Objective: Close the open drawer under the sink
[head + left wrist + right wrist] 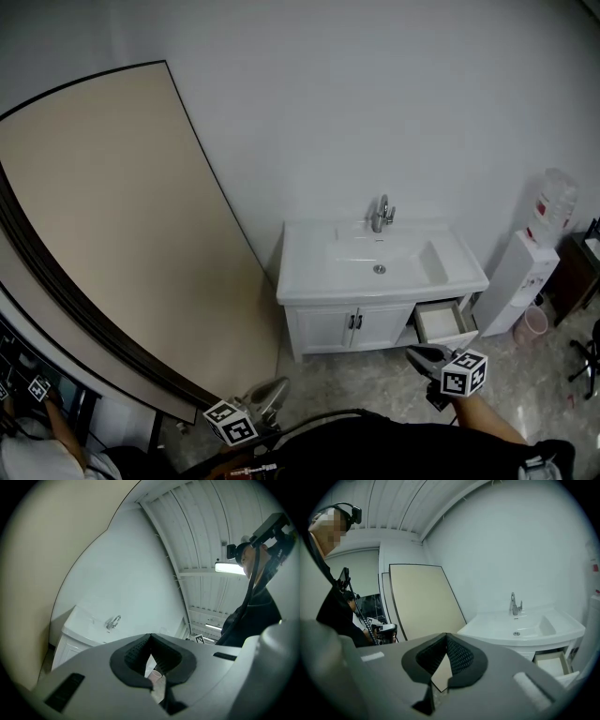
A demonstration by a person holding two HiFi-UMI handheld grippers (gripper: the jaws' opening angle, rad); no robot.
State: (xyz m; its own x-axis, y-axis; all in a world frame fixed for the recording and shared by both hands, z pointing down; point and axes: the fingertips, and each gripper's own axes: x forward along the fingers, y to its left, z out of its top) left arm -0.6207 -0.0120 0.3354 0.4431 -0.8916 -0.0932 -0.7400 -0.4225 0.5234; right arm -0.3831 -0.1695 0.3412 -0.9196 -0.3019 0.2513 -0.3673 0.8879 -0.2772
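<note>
A white sink cabinet (309, 328) stands against the far wall, with a chrome faucet (382, 214) on top. Its right-hand drawer (445, 322) is pulled out and looks empty. My right gripper (420, 356) is shut with nothing in it; it hovers in front of and just below the open drawer, apart from it. In the right gripper view the drawer (553, 662) shows at the lower right under the basin (525, 627), beyond the closed tips of the right gripper (446, 635). My left gripper (270, 396) hangs lower left of the cabinet, shut and empty, and its own view shows the left gripper (150, 637) tips together.
A large beige panel (112, 234) leans on the wall at the left, reaching down next to the cabinet. A water dispenser (516, 281) with a bottle (553, 202) and a pink bin (534, 323) stand right of the drawer. Another person (28, 450) is at the bottom left.
</note>
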